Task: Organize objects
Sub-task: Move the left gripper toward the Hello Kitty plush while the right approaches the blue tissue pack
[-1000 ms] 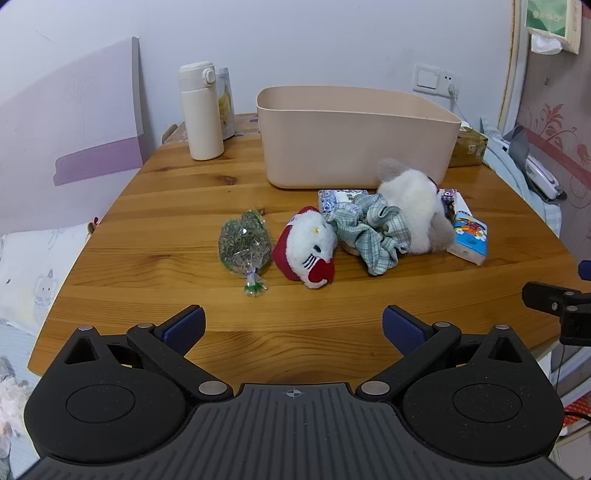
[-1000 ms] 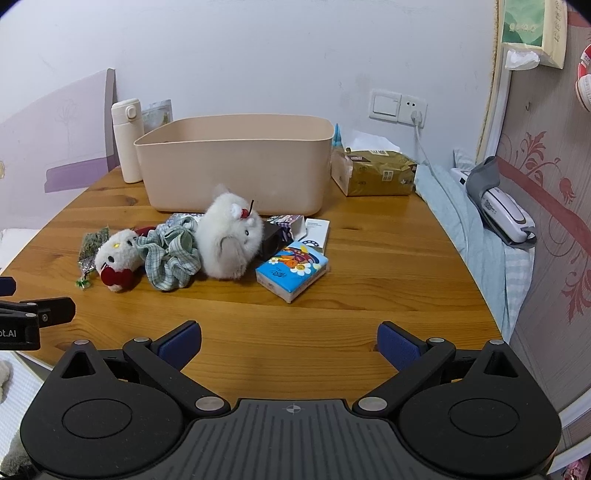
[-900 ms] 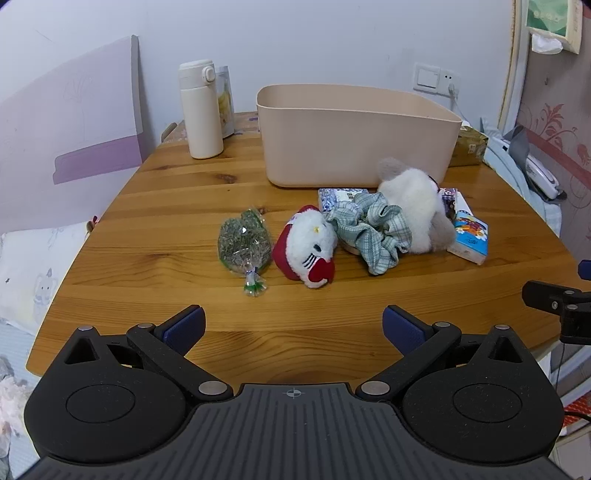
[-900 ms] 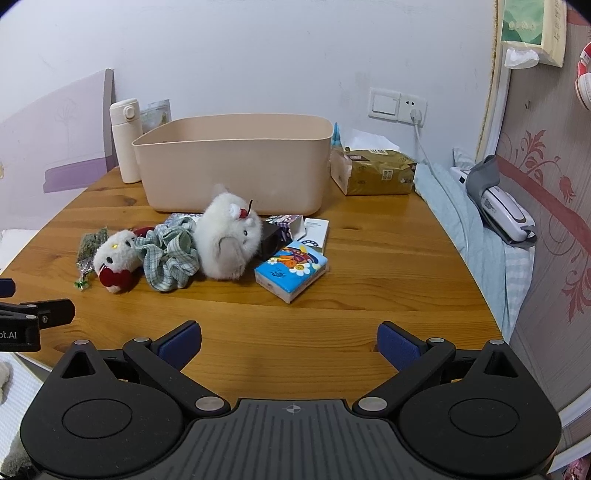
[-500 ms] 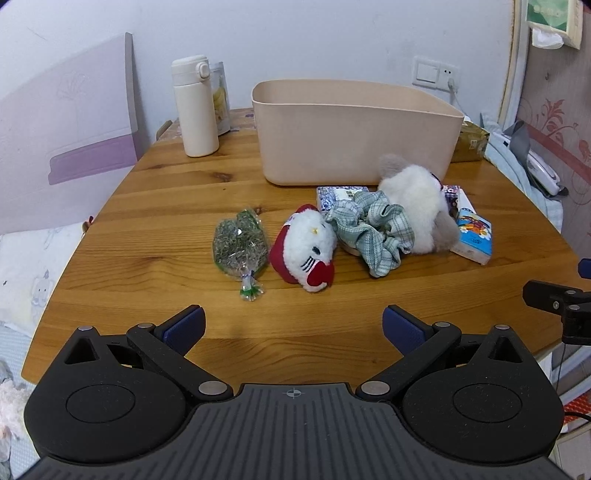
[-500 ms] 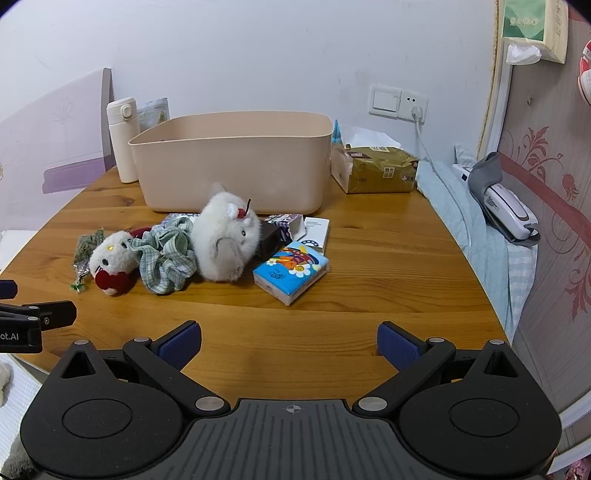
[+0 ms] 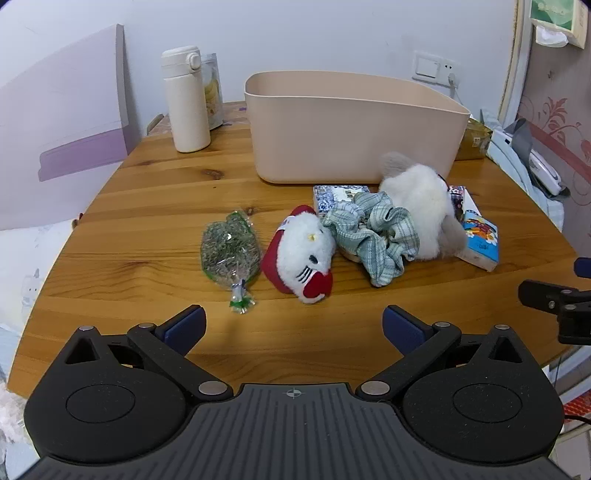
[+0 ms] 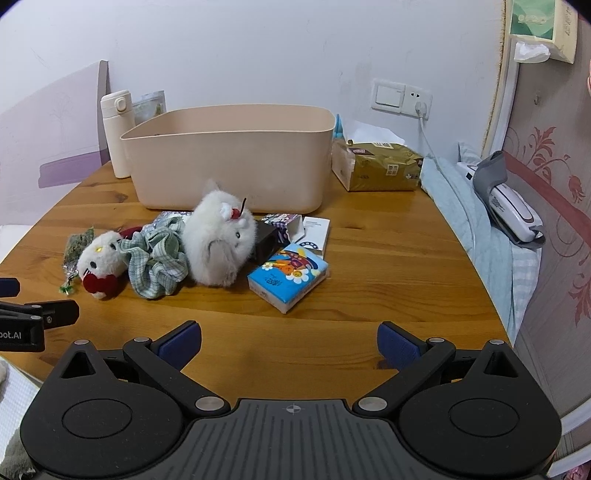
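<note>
We see a white wall (image 8: 240, 48) behind a round wooden table (image 8: 388, 266). On that wall sit a light switch (image 8: 388, 96) and a socket (image 8: 419, 101) with a white cable plugged in. A pale purple board (image 7: 62, 122) leans at the left. To the right, a pink wall panel (image 8: 554, 184) carries a red floral pattern beside a bed with blue checked bedding (image 8: 491, 254).

Only readable lettering: "oot.AI" in white, cut off at the frame edge, on the black body of the left gripper (image 8: 22, 334) seen at the left of the right wrist view. Print on the tissue pack (image 8: 288, 275), the gold packet (image 8: 380, 168) and the green box (image 8: 537, 22) too small to read.
</note>
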